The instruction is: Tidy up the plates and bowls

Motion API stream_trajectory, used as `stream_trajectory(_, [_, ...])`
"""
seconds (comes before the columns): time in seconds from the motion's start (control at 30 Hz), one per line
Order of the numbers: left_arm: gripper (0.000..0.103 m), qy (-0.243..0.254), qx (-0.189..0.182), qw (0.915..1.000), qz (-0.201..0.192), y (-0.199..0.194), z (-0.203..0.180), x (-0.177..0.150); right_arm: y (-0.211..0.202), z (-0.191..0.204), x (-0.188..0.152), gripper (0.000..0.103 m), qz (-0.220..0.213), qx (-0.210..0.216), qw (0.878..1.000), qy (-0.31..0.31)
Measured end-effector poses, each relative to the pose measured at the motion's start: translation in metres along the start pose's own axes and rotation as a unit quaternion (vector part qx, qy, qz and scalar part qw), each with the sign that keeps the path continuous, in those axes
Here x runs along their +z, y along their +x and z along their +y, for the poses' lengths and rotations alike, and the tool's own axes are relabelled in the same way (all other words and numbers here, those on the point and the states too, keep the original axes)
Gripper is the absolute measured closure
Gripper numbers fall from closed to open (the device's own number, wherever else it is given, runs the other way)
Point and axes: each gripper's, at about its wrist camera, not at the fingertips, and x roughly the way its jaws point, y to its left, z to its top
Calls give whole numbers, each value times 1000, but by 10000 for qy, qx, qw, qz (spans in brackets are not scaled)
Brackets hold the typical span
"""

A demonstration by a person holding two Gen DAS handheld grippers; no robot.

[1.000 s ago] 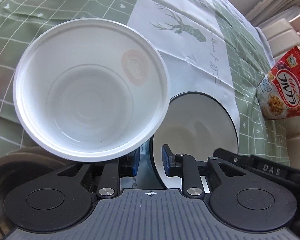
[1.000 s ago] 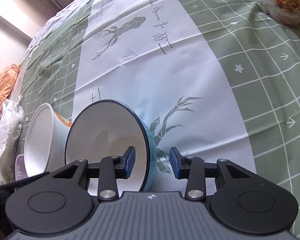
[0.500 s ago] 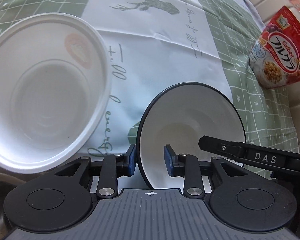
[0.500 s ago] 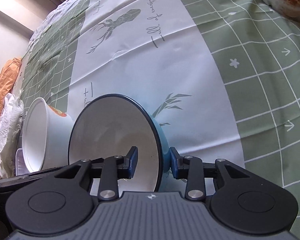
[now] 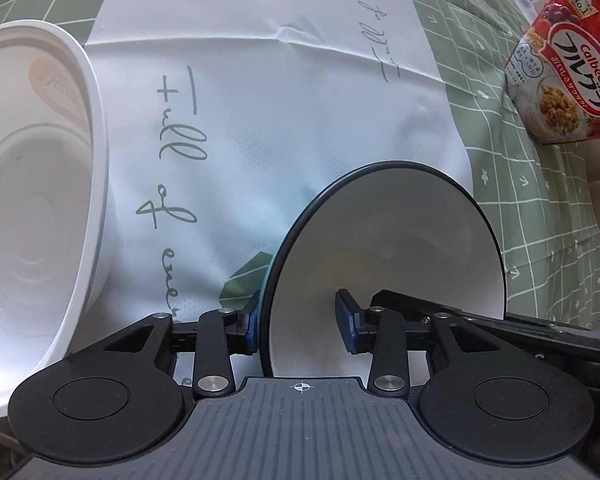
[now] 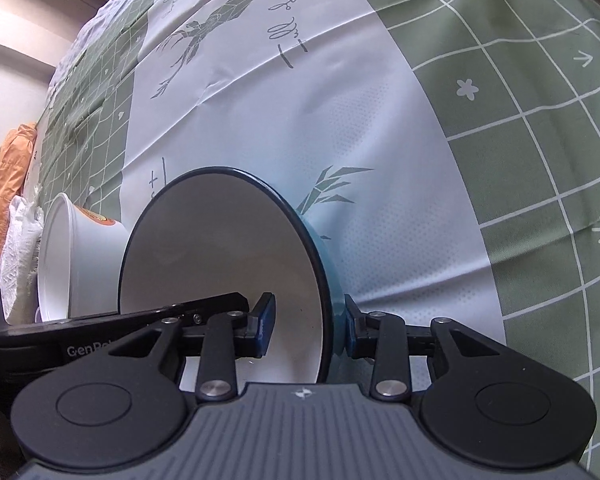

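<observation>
– White glaze inside, teal outside, a thin dark rim: is that the bowl (image 5: 400, 248) both claws are on?

– Yes. It stands tipped up on its edge over the table's cloth (image 5: 300, 100), mouth turned sideways. The left claw (image 5: 298, 324) straddles its near rim with the jaws well apart. One pad sits at the teal outside and the other hangs inside, clear of the wall, so it grips nothing.

– And the right one?

– From its own camera the right claw (image 6: 310, 324) also straddles the bowl (image 6: 220, 248). The outer pad is against the teal wall and the inner pad is in the mouth. I cannot tell whether that pinch is firm, though something must be propping the bowl at this angle.

– Why hold it on edge?

– My guess is a handover, or lining it up for nesting. A hard, smooth, round wall slips easily, so a rim pinch is the likeliest hold.

– What is left of the bowl?

– A taller white tub (image 5: 32, 220), thin-walled and disposable-looking, lying tilted with its mouth open. An orange label (image 6: 100, 218) shows on its side. In the right view it is just beside the bowl.

– Anything else?

– A red cereal bag (image 5: 568, 64) lies well beyond the bowl to its right. The cloth (image 6: 500, 160) is creased, with a green grid and a white printed panel.
</observation>
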Motion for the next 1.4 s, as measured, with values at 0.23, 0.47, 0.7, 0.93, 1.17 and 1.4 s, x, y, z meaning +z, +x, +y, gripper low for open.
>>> stream_trajectory(0.23, [66, 570, 69, 9981, -213, -13, -11, -5, -12, 8, -4, 68, -170, -129, 9988, -441])
stream_trajectory(0.47, [66, 862, 112, 9950, -484, -36, -22, -12, -36, 17, -9, 68, -460, -126, 9969, -623])
stream_trajectory(0.7, [66, 881, 21, 9933, -751, -69, -22, -24, -69, 34, -26, 68, -688, -86, 9938, -866])
stream_trajectory(0.93, [65, 746, -222, 9948, -654, -107, -16, -70, -101, 50, -73, 68, -566, -49, 9931, -1026])
stream_trajectory(1.17, [65, 340, -428, 9983, -203, -97, -1, -127, -94, 42, -141, 67, -49, -185, 9966, -804])
stream_trajectory(1.4, [66, 77, -389, 9991, 124, -72, 15, -153, -67, 28, -168, 67, 320, -255, 9980, -491])
